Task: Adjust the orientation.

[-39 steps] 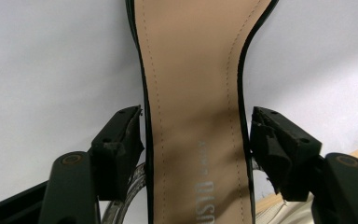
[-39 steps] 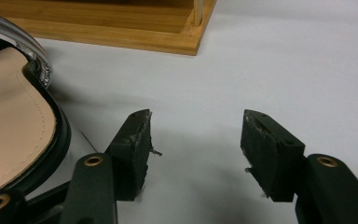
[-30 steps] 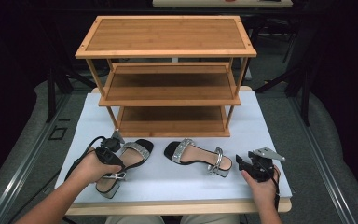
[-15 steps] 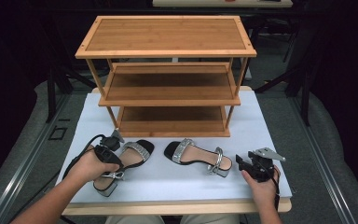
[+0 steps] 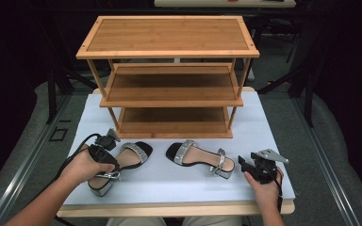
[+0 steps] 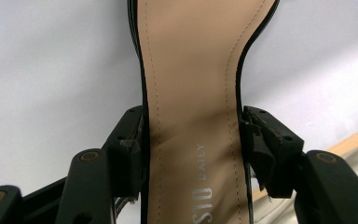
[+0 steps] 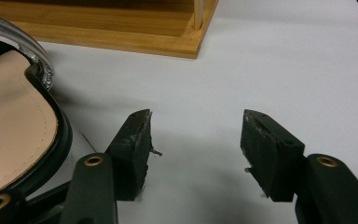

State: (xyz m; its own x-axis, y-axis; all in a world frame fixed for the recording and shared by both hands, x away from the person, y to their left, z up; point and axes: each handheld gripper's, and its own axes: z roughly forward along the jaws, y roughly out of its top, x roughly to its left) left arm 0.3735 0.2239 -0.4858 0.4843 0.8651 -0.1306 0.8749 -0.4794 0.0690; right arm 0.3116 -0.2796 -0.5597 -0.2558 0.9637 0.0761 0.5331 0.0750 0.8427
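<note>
Left gripper (image 5: 104,149): jaws clamped on the waist of the left sandal (image 6: 193,116) at the tabletop's (image 5: 169,186) near-left edge. Right gripper (image 7: 193,151): jaws spread, empty (second sandal (image 5: 199,157) just beside). Wooden rack (image 5: 169,70) beyond.

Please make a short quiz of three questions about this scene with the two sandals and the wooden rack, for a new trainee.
1. True or false: the left gripper has its fingers on both sides of the left sandal.
2. Multiple choice: where does the right sandal lie? A) on the top shelf of the rack; B) on the white table surface in front of the rack; C) between the fingers of the right gripper.
3. Fill in: the right gripper is ____ (open or shut).

Key:
1. True; the fingers flank the sandal's narrow middle.
2. B.
3. Open; white surface shows between its fingers.
</note>
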